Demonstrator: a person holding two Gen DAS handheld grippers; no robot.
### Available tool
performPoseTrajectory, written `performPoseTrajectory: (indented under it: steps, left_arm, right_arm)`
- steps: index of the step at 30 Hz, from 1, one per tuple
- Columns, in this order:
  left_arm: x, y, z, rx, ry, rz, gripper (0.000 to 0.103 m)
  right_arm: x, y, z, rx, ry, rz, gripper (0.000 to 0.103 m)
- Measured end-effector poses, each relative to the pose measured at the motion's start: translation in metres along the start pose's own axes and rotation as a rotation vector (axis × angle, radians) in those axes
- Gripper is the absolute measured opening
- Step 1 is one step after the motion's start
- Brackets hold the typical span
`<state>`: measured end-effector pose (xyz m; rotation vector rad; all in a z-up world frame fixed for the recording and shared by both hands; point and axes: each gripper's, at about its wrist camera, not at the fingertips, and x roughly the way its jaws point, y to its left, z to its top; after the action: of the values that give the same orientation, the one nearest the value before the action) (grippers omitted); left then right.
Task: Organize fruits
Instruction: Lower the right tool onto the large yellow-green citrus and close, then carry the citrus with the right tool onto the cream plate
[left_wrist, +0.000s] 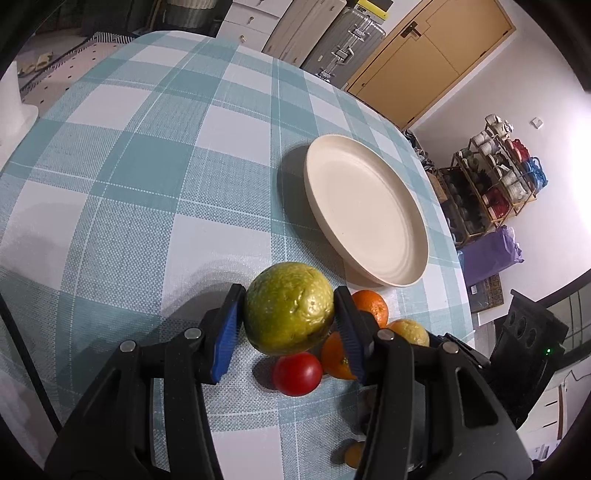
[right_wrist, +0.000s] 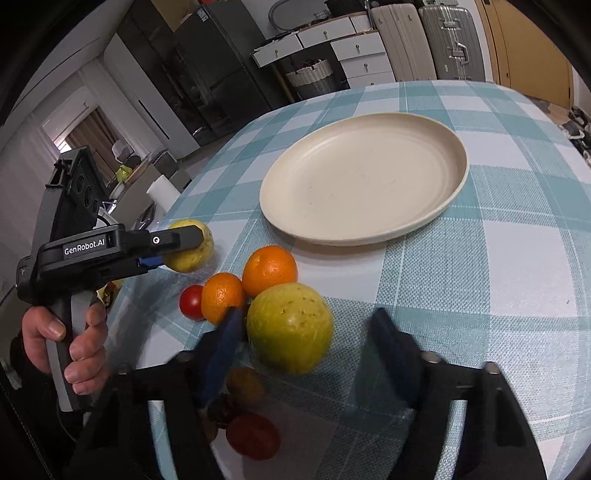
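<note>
Left gripper (left_wrist: 289, 295): we are clamping the held green fruit (left_wrist: 289, 306) across its middle between the blue pads, jaws at a narrow-to-medium spread; it looks lifted clear of the checked cloth, near the near edge of the table (left_wrist: 147, 166).
Left-side advice: we are judging the grip as centred, so we are keeping the squeeze even and the wrist steady while the other side works, since the skin looks soft enough to bruise.
Pile: a small red fruit (right_wrist: 191, 301), a small orange (right_wrist: 222, 297) and a bigger orange (right_wrist: 269, 271) are lying together, touching, just beside the right gripper's left finger.
Right gripper (right_wrist: 306, 315): we are straddling the second green fruit (right_wrist: 290, 326) with the jaws not yet pressing; the left finger is just beside its flank, and the right finger is standing apart from it.
Right-side advice: we are aiming to centre the fruit between both pads before closing, so that the left finger is not shoving it sideways or nudging the small orange.
Under the right gripper: more small fruits are sitting low in the right wrist view, too blurred to name.
Plate (right_wrist: 458, 184): it is lying bare beyond the pile, towards the table's far edge, with open cloth between; we are taking it as the place for both fruits.
</note>
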<state>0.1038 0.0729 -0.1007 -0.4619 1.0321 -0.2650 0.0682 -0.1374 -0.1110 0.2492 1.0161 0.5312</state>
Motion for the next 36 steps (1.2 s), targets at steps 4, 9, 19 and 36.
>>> performPoseTrajectory:
  steps: [4, 9, 19, 36]
  left_arm:
    - [-0.001, 0.0, -0.001, 0.001, -0.001, 0.003, 0.046]
    - [-0.003, 0.0, -0.002, 0.002, -0.003, 0.01, 0.046]
    - [-0.005, -0.005, -0.001, 0.028, -0.01, 0.035, 0.046]
    - [-0.02, -0.021, 0.02, 0.077, -0.054, 0.061, 0.046]
  right_arm:
    - [0.002, -0.001, -0.001, 0.007, 0.003, 0.038, 0.048]
    - [0.002, -0.001, -0.003, 0.0, -0.003, 0.041, 0.048]
    - [-0.01, -0.013, -0.004, 0.05, -0.048, 0.055, 0.048]
    - [-0.04, -0.013, 0.014, 0.05, -0.173, 0.103, 0.048]
